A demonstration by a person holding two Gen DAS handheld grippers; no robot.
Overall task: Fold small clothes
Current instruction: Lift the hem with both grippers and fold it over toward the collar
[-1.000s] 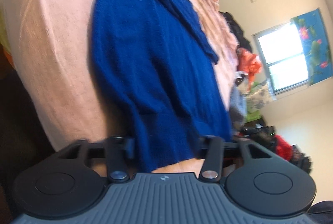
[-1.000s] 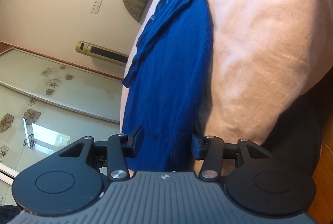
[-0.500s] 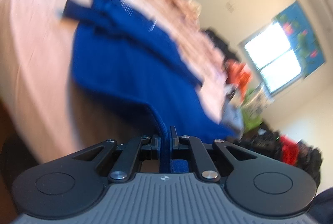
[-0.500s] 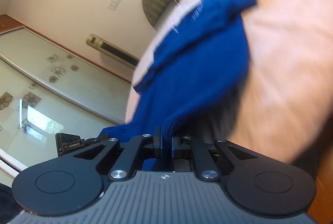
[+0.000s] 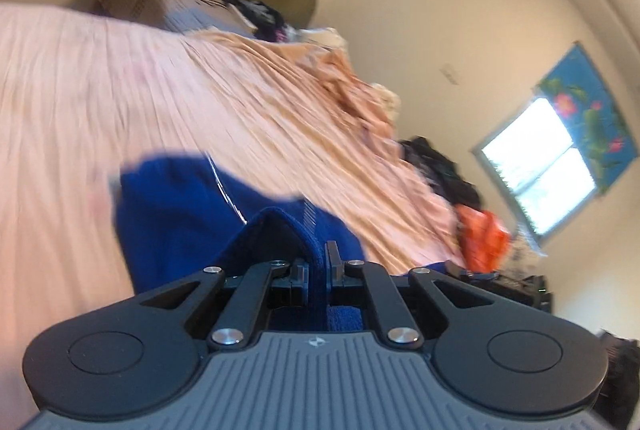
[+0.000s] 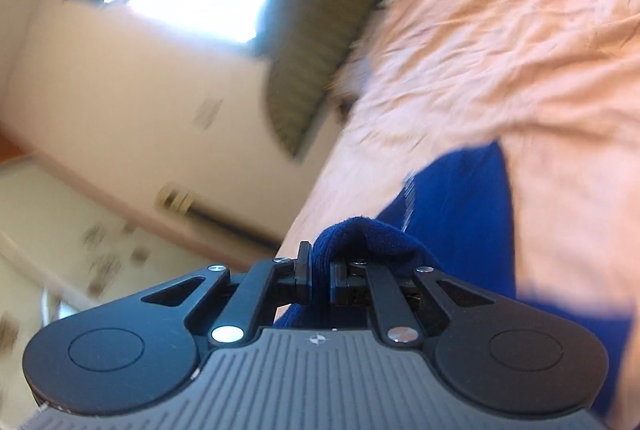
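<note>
Though blur smears the bedsheet (image 5: 100, 78), both jaws pinch the blue garment (image 5: 180, 206) (its lower part hidden).

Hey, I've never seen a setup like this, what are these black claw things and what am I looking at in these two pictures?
Each picture comes from a fisheye camera mounted on a handheld two-finger gripper, looking forward along its fingers. A person holds one in each hand; there is no robot arm. One view shows the left gripper, the other the right gripper. Both are closed, pinching folds of the same blue knit garment, which lies partly on a bed covered by a pink sheet. Behind it you see a bedroom: a window, piled clothes and cream walls. The views are blurred.
</note>
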